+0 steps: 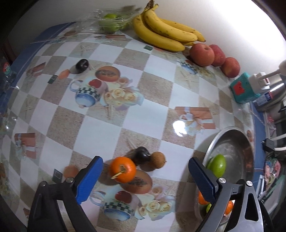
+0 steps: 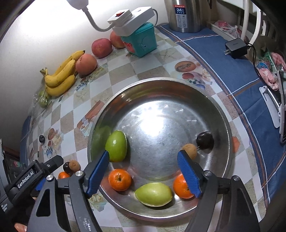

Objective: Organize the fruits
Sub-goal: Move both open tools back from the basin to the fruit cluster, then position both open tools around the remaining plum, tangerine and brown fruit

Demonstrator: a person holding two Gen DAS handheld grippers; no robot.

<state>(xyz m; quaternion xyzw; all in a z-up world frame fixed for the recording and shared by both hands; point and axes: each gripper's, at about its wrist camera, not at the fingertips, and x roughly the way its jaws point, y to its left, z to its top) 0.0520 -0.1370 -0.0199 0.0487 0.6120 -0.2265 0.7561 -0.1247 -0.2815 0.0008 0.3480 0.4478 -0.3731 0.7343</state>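
In the left wrist view my left gripper (image 1: pixel 145 178) stands open over the patterned tablecloth. An orange (image 1: pixel 122 169) lies on the table between its blue fingers, touching neither pad. A dark plum (image 1: pixel 142 155) and a brown longan (image 1: pixel 157 159) sit just behind it. My right gripper (image 2: pixel 143 166) hangs open and empty above the steel bowl (image 2: pixel 221 114). The bowl holds two green fruits (image 2: pixel 117 145) (image 2: pixel 153 194), two oranges (image 2: pixel 119 179) (image 2: pixel 182 186), a longan (image 2: pixel 190 150) and a plum (image 2: pixel 205 140).
Bananas (image 1: pixel 160 30), three apples (image 1: pixel 202 53) and bagged green fruits (image 1: pixel 110 21) line the wall. Another plum (image 1: pixel 81 64) lies far left. A teal box (image 2: pixel 143 41) under a power strip (image 2: pixel 130 19), a kettle (image 2: pixel 185 14) and a charger (image 2: pixel 236 47) stand behind the bowl.
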